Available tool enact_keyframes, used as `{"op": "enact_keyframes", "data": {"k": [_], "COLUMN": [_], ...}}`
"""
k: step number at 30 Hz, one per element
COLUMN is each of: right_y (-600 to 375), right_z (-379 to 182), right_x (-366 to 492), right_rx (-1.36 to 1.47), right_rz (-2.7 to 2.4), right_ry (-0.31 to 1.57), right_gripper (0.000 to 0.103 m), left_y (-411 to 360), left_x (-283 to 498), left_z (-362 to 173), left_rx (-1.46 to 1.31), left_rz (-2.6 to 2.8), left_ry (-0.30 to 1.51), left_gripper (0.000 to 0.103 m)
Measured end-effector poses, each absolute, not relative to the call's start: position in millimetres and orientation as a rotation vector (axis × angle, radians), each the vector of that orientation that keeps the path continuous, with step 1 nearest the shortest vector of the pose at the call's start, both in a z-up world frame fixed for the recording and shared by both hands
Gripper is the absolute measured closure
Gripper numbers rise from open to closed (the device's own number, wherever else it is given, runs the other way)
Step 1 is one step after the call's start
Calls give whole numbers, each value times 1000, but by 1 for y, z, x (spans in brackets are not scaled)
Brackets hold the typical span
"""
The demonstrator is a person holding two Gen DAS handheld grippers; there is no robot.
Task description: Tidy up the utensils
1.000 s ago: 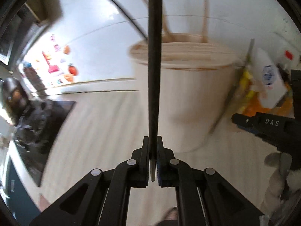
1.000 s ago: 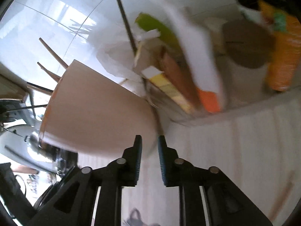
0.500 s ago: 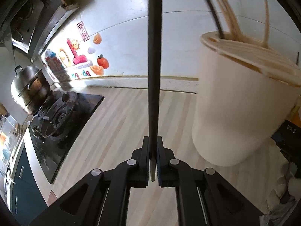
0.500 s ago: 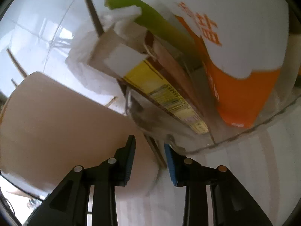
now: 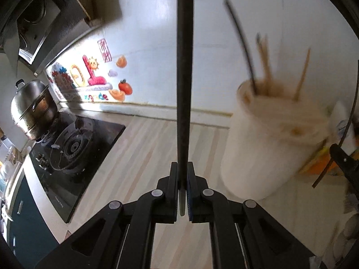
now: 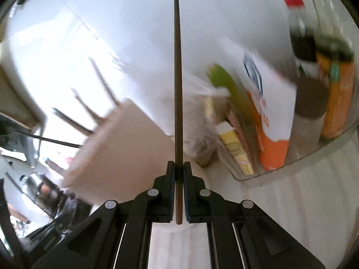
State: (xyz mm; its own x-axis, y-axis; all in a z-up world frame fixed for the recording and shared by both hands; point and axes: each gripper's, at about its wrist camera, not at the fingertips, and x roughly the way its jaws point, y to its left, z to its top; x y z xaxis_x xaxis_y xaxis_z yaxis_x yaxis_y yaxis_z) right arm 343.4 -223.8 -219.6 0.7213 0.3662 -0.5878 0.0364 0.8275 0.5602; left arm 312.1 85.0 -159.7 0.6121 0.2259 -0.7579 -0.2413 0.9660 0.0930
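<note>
Two grippers point down toward a pale wood-grain counter [image 5: 143, 157], each with a chopstick standing up between its fingers. The left gripper [image 5: 183, 174] has its jaws pressed together on a black chopstick [image 5: 185, 78] that runs straight toward twelve o'clock and out of the left wrist view. The right gripper [image 6: 178, 172] has just been closing its jaws, and they now pinch a brown chopstick [image 6: 178, 78] whose tip ends near twelve o'clock in the right wrist view.

A cream utensil cup [image 5: 264, 148] stands on the counter at about three o'clock from the left gripper, with several chopsticks [image 5: 264, 67] leaning out of it; in the right wrist view the same cup [image 6: 116, 148] sits at about nine to ten o'clock, blurred. At about two o'clock from the right gripper a clear bin [image 6: 291, 168] holds cartons and bottles. At nine o'clock in the left wrist view lies a black gas hob [image 5: 74, 152], with a steel pot [image 5: 33, 109] beyond it and bright stickers [image 5: 89, 78] on the white wall behind.
</note>
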Motion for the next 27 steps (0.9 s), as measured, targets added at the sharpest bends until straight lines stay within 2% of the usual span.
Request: {"op": "enact_keyframes", "data": {"k": [3,10,13,18,27], "right_y": [-231,-242,-240,-228,-196], "right_z": [-181,-97,-78,-63,-101], "right_x": [327,356,365,392,434], "right_rx": [580,569,547,508,407], "right_rz": [210,265,287,303,318], "right_ry": [700,596,572,556,581], "right_gripper": [96,96,96,96,96], "left_y": [83,71,65,60,62], "left_x": [306,330,353,396,449], "left_z": [-125,-25,-5,-4,-53], "left_rx": [-94,-286,-323,-312,-254], "left_rz": [202,-9,-82,-113,-98], "left_ry": [850,725,699,672,802], "left_gripper": [99,99,99,99,99]}}
